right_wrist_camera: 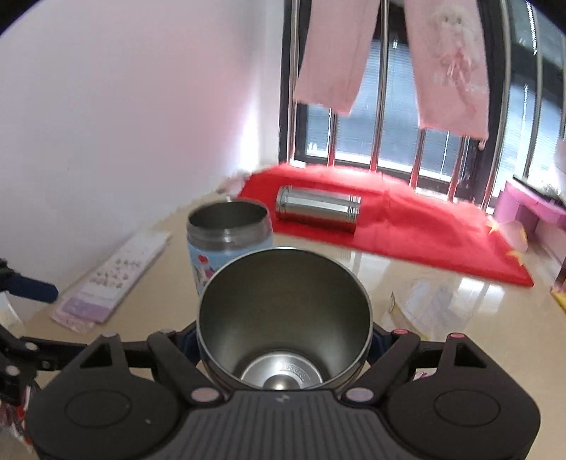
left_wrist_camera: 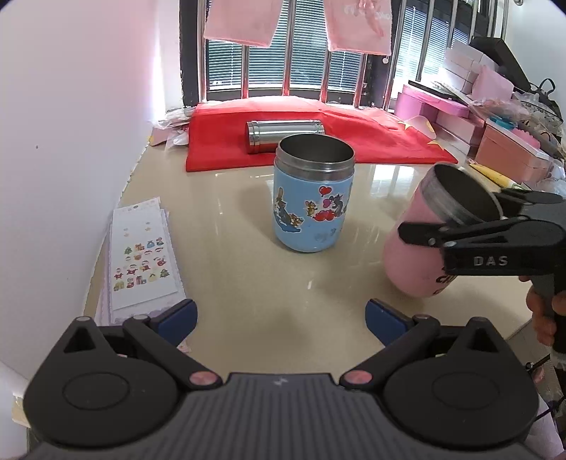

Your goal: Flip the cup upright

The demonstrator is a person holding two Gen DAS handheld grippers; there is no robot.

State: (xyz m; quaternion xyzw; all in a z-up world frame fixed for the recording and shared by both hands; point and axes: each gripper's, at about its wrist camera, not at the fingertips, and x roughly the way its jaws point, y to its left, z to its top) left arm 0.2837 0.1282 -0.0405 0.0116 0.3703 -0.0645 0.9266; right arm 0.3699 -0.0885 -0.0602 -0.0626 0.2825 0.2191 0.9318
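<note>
A glossy beige table (left_wrist_camera: 247, 283) carries everything. A red cloth (left_wrist_camera: 318, 141) is spread along its far edge, below a barred window (left_wrist_camera: 283, 63), and a steel cylinder (left_wrist_camera: 284, 136) lies on its side on that cloth. Sticker sheets (left_wrist_camera: 143, 262) lie in a stack along the table's left edge, close to the white wall (left_wrist_camera: 70, 141). Two pink cloths (left_wrist_camera: 244, 21) hang in front of the window bars. Pink boxes (left_wrist_camera: 456, 106) are piled at the far right corner, with a yellow item (left_wrist_camera: 490, 175) near the right edge in front of them
</note>
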